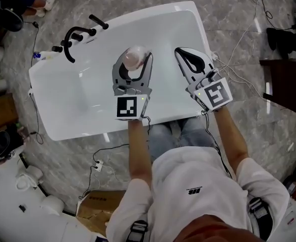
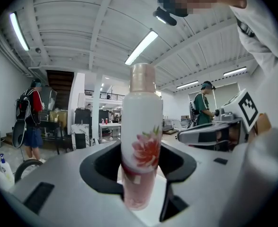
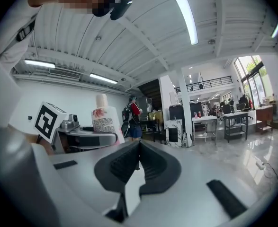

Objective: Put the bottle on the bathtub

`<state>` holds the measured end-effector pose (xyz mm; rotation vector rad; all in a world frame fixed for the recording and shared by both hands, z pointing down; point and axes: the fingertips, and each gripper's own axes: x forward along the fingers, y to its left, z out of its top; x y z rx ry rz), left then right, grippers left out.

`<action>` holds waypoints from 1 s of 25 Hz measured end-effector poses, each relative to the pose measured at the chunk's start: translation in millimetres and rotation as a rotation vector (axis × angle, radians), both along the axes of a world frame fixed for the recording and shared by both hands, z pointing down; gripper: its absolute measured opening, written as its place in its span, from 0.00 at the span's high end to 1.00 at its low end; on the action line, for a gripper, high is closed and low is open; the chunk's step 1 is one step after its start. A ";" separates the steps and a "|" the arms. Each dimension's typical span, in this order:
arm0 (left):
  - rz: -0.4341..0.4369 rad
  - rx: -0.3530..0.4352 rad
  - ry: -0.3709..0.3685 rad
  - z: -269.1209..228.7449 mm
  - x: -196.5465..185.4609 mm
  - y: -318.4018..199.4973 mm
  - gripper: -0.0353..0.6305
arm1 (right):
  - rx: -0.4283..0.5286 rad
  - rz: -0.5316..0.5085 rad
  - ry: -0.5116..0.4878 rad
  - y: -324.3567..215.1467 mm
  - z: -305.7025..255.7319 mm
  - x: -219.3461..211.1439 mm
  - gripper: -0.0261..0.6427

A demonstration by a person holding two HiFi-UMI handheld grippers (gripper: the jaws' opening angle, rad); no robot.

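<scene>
A white bottle (image 1: 135, 59) with a pink flower print and a pale pink cap stands upright between the jaws of my left gripper (image 1: 136, 54), which is shut on its lower body. In the left gripper view the bottle (image 2: 141, 126) rises in front of the ceiling from the left gripper (image 2: 139, 167). My right gripper (image 1: 184, 53) hovers beside it to the right, shut and empty. In the right gripper view the right gripper (image 3: 139, 148) has its tips touching, with the bottle (image 3: 104, 118) off to the left. Both point upward over the white bathtub (image 1: 87, 87).
A black faucet with handles (image 1: 79, 37) stands at the tub's far left corner, with a small bottle (image 1: 44, 55) beside it. Cables (image 1: 105, 158) trail on the marble floor. A cardboard box (image 1: 95, 208) lies near my feet and dark furniture (image 1: 289, 79) stands at the right.
</scene>
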<state>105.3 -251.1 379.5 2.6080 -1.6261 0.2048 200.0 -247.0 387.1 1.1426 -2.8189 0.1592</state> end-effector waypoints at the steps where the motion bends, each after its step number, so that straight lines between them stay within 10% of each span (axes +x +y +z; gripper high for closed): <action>1: -0.001 -0.005 0.002 8.5 -3.2 -5.7 0.62 | -0.003 0.003 0.002 -5.6 8.3 -2.4 0.97; 25: 0.002 -0.064 0.040 196.1 -68.3 -125.5 0.62 | -0.046 0.068 0.059 -129.4 189.5 -69.3 0.97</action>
